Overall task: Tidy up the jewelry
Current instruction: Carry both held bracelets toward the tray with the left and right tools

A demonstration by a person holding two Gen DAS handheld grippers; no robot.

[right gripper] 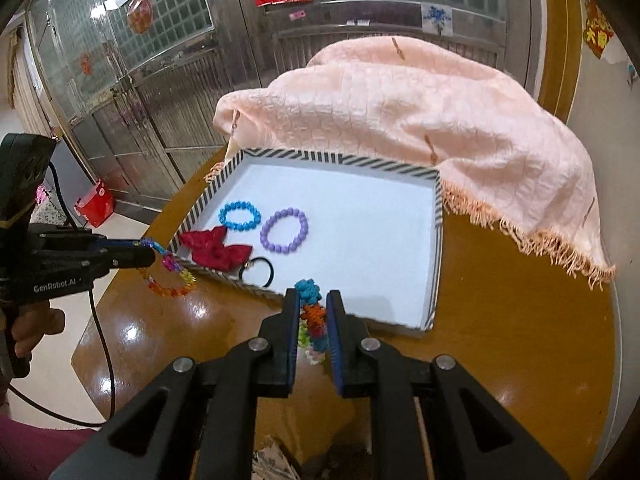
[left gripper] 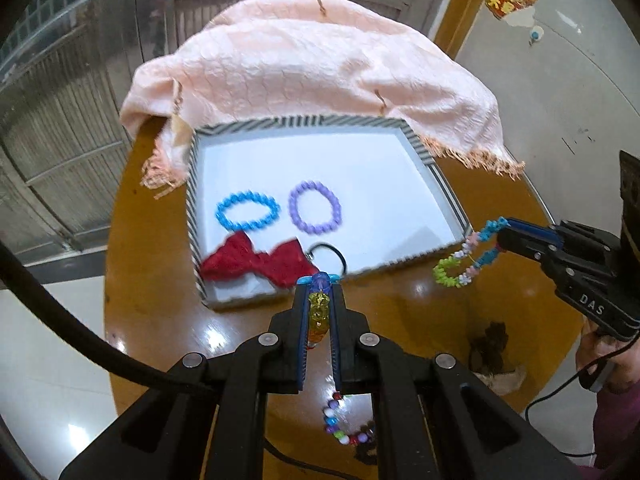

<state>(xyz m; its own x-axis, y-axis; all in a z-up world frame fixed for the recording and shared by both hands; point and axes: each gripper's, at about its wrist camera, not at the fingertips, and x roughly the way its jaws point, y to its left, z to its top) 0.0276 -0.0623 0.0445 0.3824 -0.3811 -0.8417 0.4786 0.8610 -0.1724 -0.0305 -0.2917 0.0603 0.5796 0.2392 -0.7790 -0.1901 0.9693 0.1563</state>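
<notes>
My left gripper is shut on a translucent multicolour bead bracelet, held above the near rim of a striped-edged white tray. The right wrist view shows that gripper at the left, the bracelet dangling from it. My right gripper is shut on a flower-bead bracelet over the tray's near edge. From the left view it hangs that bracelet beside the tray's right corner. In the tray lie a blue bracelet, a purple bracelet, a red bow and a black hair tie.
A peach fringed cloth is heaped behind the tray on the round glossy brown table. Another string of mixed beads lies on the table under my left fingers. Small brown clutter sits at the near right. Metal gates stand behind.
</notes>
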